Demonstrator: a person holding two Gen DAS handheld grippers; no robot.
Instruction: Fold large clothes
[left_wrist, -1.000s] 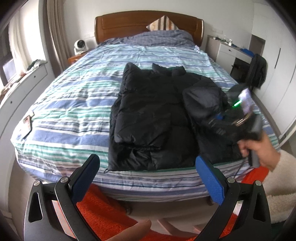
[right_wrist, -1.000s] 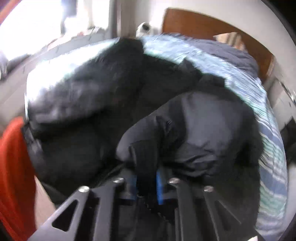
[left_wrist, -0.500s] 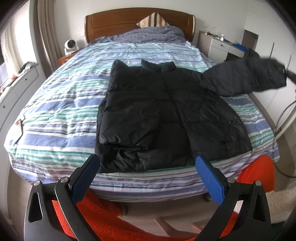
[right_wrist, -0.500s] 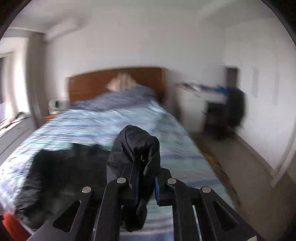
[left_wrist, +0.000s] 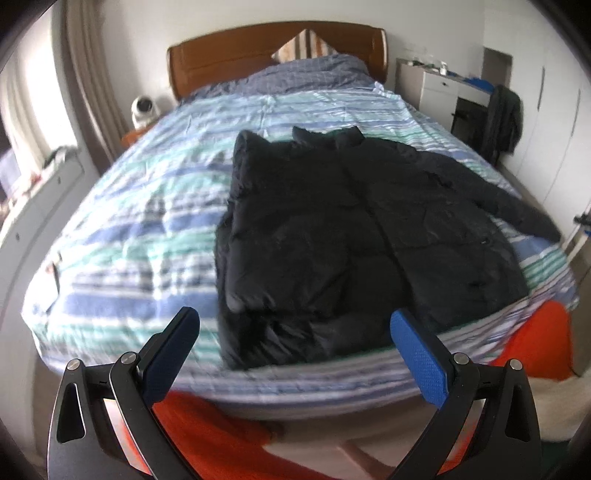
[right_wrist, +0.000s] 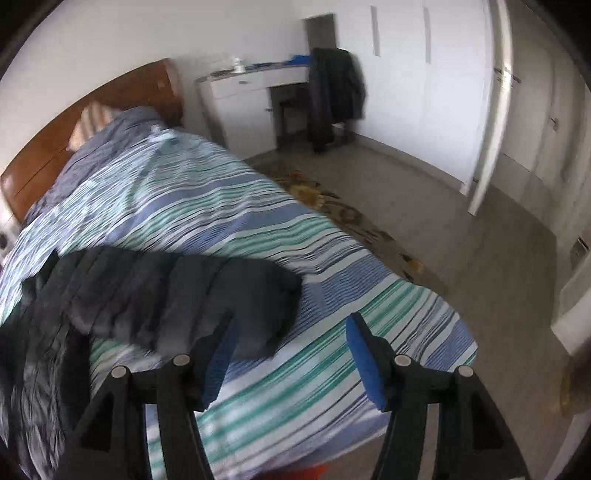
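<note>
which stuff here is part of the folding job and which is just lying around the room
Part of the job:
- black puffer jacket, spread on the striped bed
- its sleeve, stretched out sideways
- left gripper, open
- right gripper, jaws opening, nothing between them

Just lying about:
- striped pillow
- dark coat on the chair
- white desk

I counted one black jacket (left_wrist: 354, 229) on one bed (left_wrist: 140, 236), one striped pillow (left_wrist: 303, 46), one white desk (right_wrist: 243, 96), one dark coat (right_wrist: 334, 92) hanging, and two grippers, left gripper (left_wrist: 295, 343) and right gripper (right_wrist: 291, 354).
</note>
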